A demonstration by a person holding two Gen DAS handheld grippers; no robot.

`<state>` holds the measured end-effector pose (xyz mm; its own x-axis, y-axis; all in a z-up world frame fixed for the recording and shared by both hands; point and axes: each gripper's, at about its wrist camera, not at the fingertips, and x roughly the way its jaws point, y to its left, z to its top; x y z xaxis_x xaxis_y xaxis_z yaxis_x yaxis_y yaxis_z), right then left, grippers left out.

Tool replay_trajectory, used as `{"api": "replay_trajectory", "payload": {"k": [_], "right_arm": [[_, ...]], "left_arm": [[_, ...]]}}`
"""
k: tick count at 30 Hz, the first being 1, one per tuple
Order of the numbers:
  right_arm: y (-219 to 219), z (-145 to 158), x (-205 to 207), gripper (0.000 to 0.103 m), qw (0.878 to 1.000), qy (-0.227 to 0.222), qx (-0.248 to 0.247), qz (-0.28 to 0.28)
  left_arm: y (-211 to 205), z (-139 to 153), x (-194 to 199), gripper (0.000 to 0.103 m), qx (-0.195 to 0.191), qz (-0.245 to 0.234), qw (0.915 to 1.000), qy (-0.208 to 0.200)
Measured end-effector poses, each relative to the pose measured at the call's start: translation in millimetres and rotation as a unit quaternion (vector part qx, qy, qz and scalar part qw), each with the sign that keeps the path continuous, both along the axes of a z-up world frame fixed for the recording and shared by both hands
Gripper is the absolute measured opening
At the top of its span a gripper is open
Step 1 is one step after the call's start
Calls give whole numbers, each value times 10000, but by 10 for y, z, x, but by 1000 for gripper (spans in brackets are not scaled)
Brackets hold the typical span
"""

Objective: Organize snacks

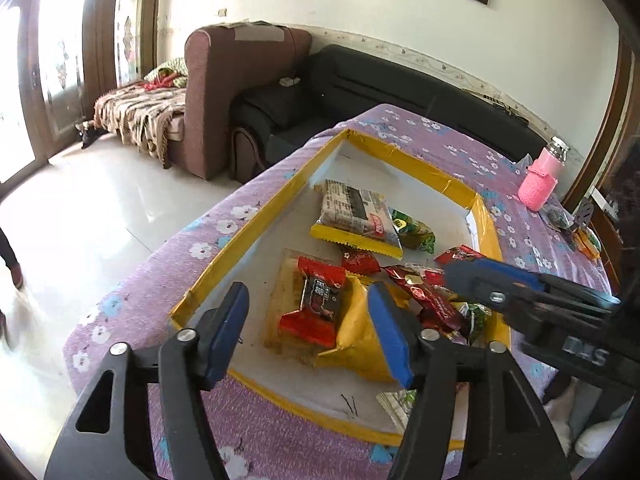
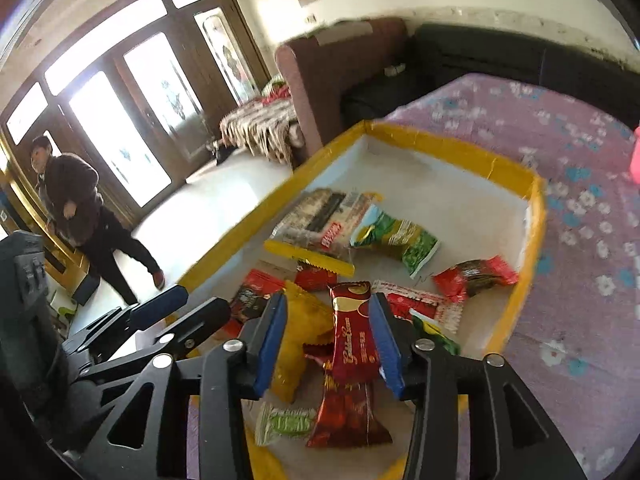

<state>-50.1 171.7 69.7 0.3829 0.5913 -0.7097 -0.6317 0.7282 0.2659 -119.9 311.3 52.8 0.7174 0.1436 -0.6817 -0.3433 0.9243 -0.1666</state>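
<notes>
- Left tongs (image 1: 308,332): spread, above a red-and-black snack packet (image 1: 316,304); nothing pinched.
- Right tongs (image 2: 328,340): spread, either side of a dark red wrapper (image 2: 352,336); pads apart from it.
- Yellow-rimmed tray (image 1: 248,232) on the table (image 1: 140,292): holds the snacks.
- Far corner: pink bottle (image 1: 538,182).

Wrapped snacks (image 1: 326,300) (red, yellow, green) lie heaped in yellow-rimmed tray (image 1: 248,232).
</notes>
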Motion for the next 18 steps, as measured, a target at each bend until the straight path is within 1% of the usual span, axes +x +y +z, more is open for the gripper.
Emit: {"api": "replay_trajectory", "payload": {"k": [2,6,7,8,9,10,11,13,15,18], "right_arm": [[-111,84,-104,52,9998,-174,93,-51],[-408,218,-354,52,9984,-436,289,-202],[-530,239,-453,54,9975,-496,412,-281],[-619,252,-513,60,9966,-532,517,-349],[-711,249,-587,64,9956,-569,616,-424],[-829,230,-690,65,9941,-634,703,-522],[-904,220,-747,65,9935,-692,700,-575],[-1023,189,-877,65,9927,-837,569,-651],[-1117,196,-962,65,9919,-946,495,-694],[-1296,234,-1055,68,9891,-1093,558,-820]], "left_arm": [[-46,44,-37,67,43,-4,10000,-42],[-170,174,-88,67,86,-22,9999,-118],[-202,214,-105,67,70,-27,9998,-159],[-244,248,-114,67,91,-36,9997,-204],[-307,304,-139,67,195,-43,9994,-270],[-365,346,-164,68,307,-41,9990,-309],[-421,375,-184,72,389,-44,9987,-337],[-529,437,-229,75,536,-50,9978,-389],[-643,499,-275,75,665,-52,9968,-440],[-808,569,-329,77,822,-77,9954,-484]]}}
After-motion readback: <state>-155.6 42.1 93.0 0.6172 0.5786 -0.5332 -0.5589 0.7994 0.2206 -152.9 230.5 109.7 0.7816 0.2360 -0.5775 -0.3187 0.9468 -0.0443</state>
